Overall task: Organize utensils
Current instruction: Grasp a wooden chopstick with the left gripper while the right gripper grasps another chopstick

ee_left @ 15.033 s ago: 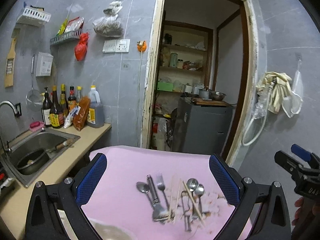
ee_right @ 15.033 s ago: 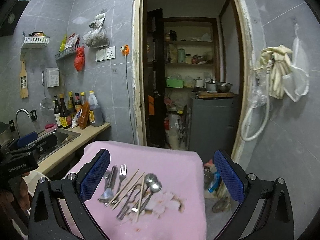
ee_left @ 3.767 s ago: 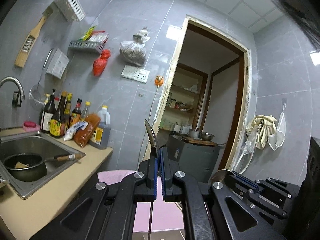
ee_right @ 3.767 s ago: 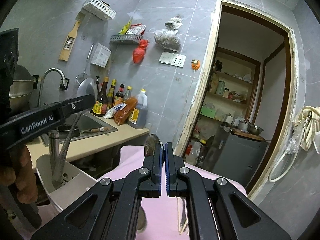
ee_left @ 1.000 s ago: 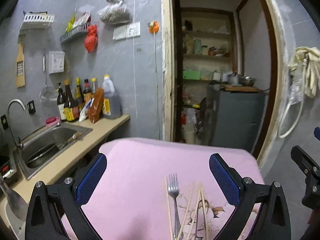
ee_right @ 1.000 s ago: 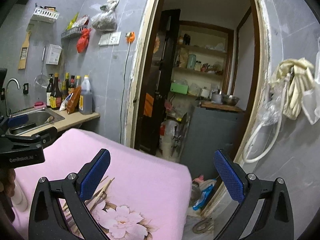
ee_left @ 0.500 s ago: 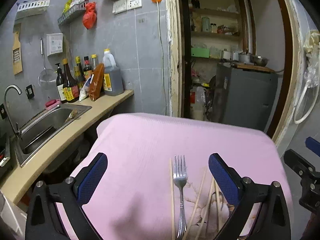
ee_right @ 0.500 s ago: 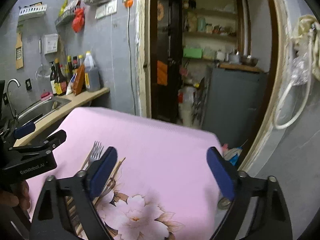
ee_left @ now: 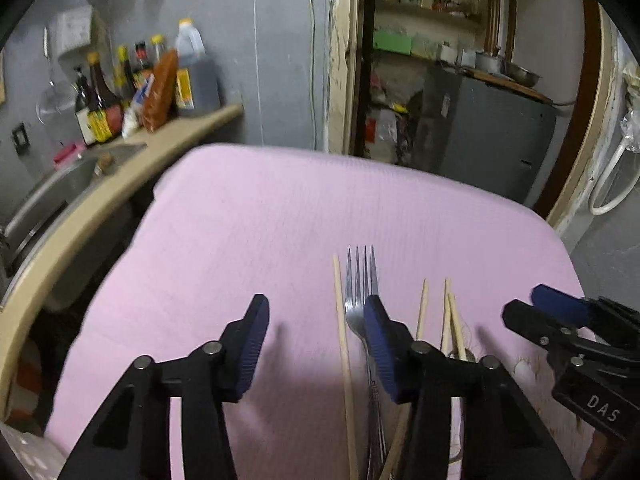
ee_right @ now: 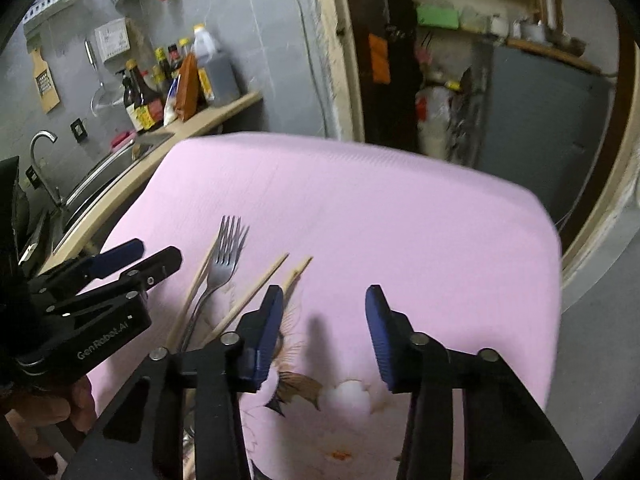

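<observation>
The left gripper (ee_left: pixel 316 344) has just been closing, nothing between its fingers: the steel fork (ee_left: pixel 361 280) lies just right of the gap, handle toward us, on the pink cloth (ee_left: pixel 248 232). Wooden chopsticks (ee_left: pixel 448 312) lie beside it. The right gripper (ee_right: pixel 324 332), also narrowing and empty, is farther.

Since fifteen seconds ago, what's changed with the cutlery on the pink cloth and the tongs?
The spoons and the other metal pieces are gone; only the fork and chopsticks remain on the pink cloth. Both the left tongs and right tongs have dipped toward them, jaws just closing partway, gripping nothing. Sink and bottles unchanged.
</observation>
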`<state>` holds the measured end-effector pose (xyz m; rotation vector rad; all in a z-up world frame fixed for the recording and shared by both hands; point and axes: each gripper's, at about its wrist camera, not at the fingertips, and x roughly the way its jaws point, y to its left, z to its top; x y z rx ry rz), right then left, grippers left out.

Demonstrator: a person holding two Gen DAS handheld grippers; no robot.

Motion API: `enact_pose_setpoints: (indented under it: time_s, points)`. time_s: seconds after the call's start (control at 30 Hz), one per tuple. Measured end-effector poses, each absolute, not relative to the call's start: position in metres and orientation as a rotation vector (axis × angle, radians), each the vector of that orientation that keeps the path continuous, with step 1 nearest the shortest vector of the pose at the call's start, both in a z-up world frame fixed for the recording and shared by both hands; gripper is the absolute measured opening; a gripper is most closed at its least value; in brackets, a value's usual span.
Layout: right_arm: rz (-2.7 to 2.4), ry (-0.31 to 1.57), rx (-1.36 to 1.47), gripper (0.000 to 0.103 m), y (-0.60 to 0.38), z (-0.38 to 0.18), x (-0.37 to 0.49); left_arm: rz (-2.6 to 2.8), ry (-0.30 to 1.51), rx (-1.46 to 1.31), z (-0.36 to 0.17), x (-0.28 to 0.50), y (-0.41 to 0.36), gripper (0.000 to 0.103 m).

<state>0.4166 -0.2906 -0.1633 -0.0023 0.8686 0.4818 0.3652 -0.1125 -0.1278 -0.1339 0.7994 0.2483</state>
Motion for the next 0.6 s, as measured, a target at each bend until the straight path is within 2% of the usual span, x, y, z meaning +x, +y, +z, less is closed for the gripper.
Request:
enact_pose_setpoints:
  time_s: [0.1, 0.23, 0.4, 0.6]
  points:
    - [0.507, 0.893, -0.009, 0.033, -0.281, -0.169, 0.418, 0.218, 0.823, -0.160, -0.132, 0.370, -0.108, 0.036]
    - [0.526, 0.923, -0.018, 0.028, -0.270, -0.174, 0.422, 0.180, 0.849, -0.167, -0.137, 0.378, -0.107, 0.036]
    - [0.541, 0.970, -0.013, 0.019, -0.262, -0.181, 0.428, 0.135, 0.892, -0.200, -0.145, 0.389, -0.103, 0.028]
    - [0.558, 1.029, 0.027, 0.015, -0.259, -0.189, 0.435, 0.124, 0.933, -0.270, -0.154, 0.399, -0.095, 0.020]
